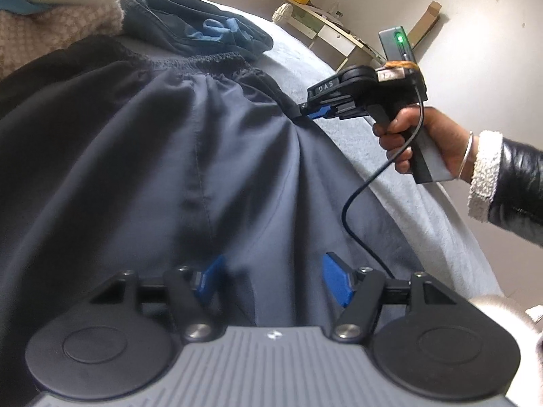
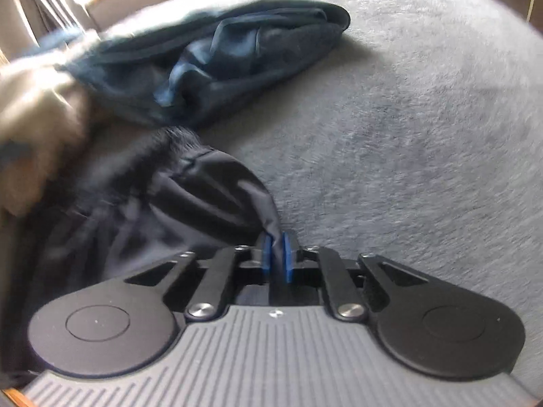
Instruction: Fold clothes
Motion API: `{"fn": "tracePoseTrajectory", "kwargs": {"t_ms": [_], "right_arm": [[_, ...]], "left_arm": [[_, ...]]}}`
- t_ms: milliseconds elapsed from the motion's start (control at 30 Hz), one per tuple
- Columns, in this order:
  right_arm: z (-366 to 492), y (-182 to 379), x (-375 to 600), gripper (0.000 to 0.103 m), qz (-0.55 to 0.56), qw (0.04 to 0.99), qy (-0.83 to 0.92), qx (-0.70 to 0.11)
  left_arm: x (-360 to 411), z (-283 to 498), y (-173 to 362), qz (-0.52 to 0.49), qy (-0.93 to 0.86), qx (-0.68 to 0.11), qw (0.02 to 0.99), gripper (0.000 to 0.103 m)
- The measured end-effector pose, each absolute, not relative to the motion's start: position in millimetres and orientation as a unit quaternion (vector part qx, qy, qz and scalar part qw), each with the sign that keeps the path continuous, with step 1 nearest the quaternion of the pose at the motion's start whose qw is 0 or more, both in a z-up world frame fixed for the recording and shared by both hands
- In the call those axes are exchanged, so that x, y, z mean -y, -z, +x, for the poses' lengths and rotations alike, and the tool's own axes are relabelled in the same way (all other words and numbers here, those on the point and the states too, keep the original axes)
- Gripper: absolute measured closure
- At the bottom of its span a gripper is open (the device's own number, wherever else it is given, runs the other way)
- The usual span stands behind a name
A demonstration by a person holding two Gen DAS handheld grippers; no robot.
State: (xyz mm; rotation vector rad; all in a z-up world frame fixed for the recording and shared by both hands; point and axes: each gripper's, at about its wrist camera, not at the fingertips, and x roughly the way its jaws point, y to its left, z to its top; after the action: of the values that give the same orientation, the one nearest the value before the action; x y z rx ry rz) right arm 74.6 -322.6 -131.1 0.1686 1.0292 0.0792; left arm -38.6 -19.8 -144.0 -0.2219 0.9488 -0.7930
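Right tool (image 2: 277,254): blue pads nearly together, pinching a bunched corner of the dark navy thin woven shorts with gathered elastic waistband (image 2: 176,203); cloth runs between the pads in the right wrist view. In the left wrist view the same tool (image 1: 305,110) bites the shorts' side edge just below the waistband, and the fabric fans into tension creases from that point. A hand (image 1: 410,139) in a black sleeve with white fleecy cuff holds its grip.

Left tool (image 1: 273,279): jaws wide apart, nothing clamped, hovering over the lower middle of the shorts (image 1: 163,176); whether the pads touch the cloth is not clear.

Shorts lie spread on a pale grey-blue fleecy bed cover (image 2: 407,135), waistband at the far side. Beyond the waistband sits a crumpled dark blue garment with lighter blue lining (image 2: 210,68), close to the shorts but separate. Cream and beige knit items (image 1: 51,23) are piled at the far left corner.

Handling, as a judgement: the shorts look light, limp and a bit slick, so they will sag and slide and will not hold a crease unless pressed flat. Best holds are probably the thicker seams: waistband ends and hem corners. Left tool likely wants the opposite edge or hem to match the right.
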Motion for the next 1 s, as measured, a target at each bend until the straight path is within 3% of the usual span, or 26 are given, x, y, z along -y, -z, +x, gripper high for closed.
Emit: {"fn": "tracePoseTrajectory", "kwargs": {"t_ms": [133,200,333,567,700,1000], "right_arm": [[79.7,114.4,325.4,0.056,0.053,0.873,-0.03,-0.484],[79.1,99.5,333.5,0.054,0.057,0.882,-0.04,-0.466],[88.5,89.9,344.0,0.037,0.093,0.886,-0.065,-0.45],[115.7,116.9,342.9,0.036,0.184,0.867,-0.088,-0.455],[123.9,142.3,331.8,0.036,0.162,0.867,-0.062,-0.466],[77.1,96.0,349.3,0.036,0.207,0.879,-0.065,-0.424]], "left_arm": [[-9.9,-24.9,128.5,-0.113,0.352,-0.421,0.828,0.035],[-31.6,-13.4,118.6,-0.12,0.339,-0.405,0.84,0.03],[-67.9,16.5,108.6,-0.118,0.275,-0.384,0.874,0.027],[-113.3,38.7,124.7,-0.163,0.174,-0.399,0.885,0.028],[-116.5,30.1,128.9,-0.158,0.154,-0.423,0.879,0.028],[-147.9,-9.8,73.1,-0.16,0.144,-0.384,0.898,0.028]]}}
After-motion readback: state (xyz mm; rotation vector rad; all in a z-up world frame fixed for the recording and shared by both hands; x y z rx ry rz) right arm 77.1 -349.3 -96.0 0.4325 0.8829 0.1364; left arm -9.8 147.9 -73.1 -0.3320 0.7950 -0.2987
